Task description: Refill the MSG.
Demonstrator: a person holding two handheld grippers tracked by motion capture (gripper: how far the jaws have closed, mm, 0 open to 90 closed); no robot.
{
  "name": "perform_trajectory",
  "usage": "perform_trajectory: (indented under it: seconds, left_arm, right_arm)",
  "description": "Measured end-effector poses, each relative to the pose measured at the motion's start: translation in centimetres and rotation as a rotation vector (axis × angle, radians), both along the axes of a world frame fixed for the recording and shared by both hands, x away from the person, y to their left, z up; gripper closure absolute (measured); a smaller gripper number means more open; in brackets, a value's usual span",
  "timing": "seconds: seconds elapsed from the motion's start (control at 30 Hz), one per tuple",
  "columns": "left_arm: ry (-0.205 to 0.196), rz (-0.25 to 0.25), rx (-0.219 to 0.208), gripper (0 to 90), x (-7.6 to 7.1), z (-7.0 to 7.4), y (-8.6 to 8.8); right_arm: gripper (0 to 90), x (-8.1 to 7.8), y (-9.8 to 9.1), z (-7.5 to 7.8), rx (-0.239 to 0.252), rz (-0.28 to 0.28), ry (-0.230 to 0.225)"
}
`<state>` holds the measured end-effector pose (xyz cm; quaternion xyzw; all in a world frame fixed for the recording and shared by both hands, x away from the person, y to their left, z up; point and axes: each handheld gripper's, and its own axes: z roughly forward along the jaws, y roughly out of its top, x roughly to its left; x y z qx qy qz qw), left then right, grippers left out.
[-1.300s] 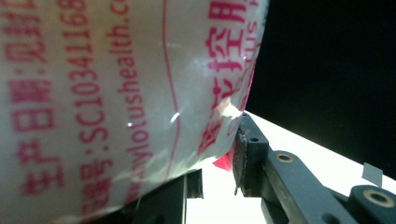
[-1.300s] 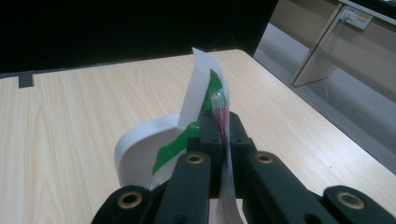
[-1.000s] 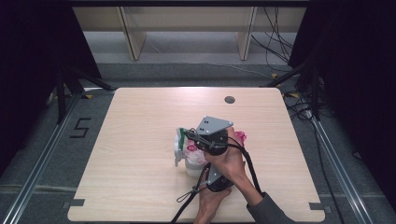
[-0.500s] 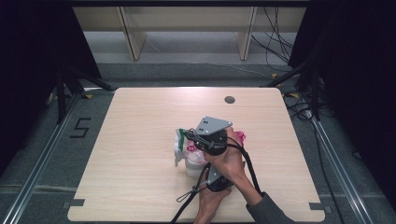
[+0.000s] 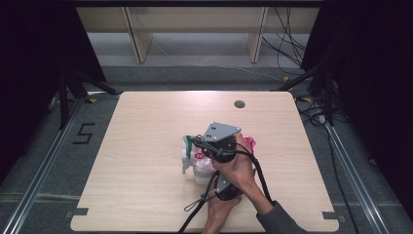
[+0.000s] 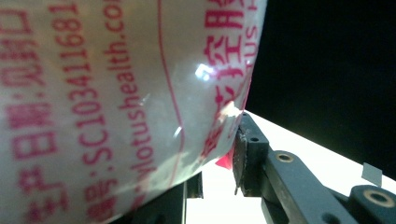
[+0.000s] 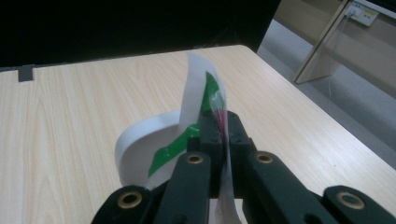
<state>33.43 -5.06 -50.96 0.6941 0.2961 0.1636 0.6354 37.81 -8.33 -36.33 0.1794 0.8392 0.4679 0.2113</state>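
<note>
A translucent white cup [image 5: 198, 168] with red print stands on the table's middle. My left gripper [image 5: 208, 176] comes in from the near side and is shut on it. In the left gripper view the cup [image 6: 116, 107] looms close, with one black pad [image 6: 243, 149] pressed on its side. My right gripper [image 5: 197, 142], the one under a grey three-cornered plate, reaches in from the right. Its jaws [image 7: 223, 126] are shut on the cup's thin white and green film lid [image 7: 196, 93], which stands peeled up from the white rim [image 7: 140, 144]. The lifted lid [image 5: 186, 146] leans to the cup's left.
The wooden table [image 5: 146, 122] has a dark round hole [image 5: 239, 104] near its far edge. A pink scrap [image 5: 249, 142] lies right behind the right hand. Black cables trail off the near edge. Metal rails and shelf legs stand beyond the table.
</note>
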Motion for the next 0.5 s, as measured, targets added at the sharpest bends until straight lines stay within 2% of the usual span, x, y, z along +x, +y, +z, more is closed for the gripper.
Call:
perform_trajectory:
  seconds: [0.07, 0.2, 0.23, 0.27, 0.33, 0.37, 0.43, 0.5]
  left_arm:
    - [0.004, 0.003, -0.008, 75.2, 0.01, 0.01, -0.08]
    - [0.006, -0.015, 0.01, 75.3, 0.01, 0.01, 0.15]
    - [0.001, 0.001, 0.0, 75.3, 0.0, 0.01, -0.02]
    - [-0.001, 0.001, -0.013, 75.3, 0.0, 0.04, -0.12]
    - [-0.002, -0.002, -0.004, 75.2, 0.02, 0.04, -0.05]
    - [0.008, -0.004, 0.006, 75.3, 0.01, 0.0, 0.05]
    - [0.01, -0.012, 0.013, 75.2, 0.06, -0.03, 0.14]
    - [-0.002, -0.008, 0.002, 75.2, 0.06, -0.01, 0.03]
  right_arm:
    - [89.7, 0.0, -0.05, 0.06, 0.003, 0.0, 0.003]
    - [89.7, -0.13, 0.07, -0.1, 0.003, -0.011, 0.02]
    - [89.7, -0.19, 0.01, 0.01, 0.009, -0.014, 0.02]
    - [89.7, -0.02, -0.1, 0.16, 0.004, 0.003, -0.006]
    - [89.7, -0.23, -0.06, 0.18, 0.01, -0.009, 0.015]
    - [89.7, -0.02, 0.03, 0.04, 0.0, 0.003, -0.004]
    - [89.7, 0.07, 0.17, -0.25, -0.007, -0.001, 0.007]
    - [89.7, -0.01, 0.13, -0.13, -0.003, 0.002, 0.004]
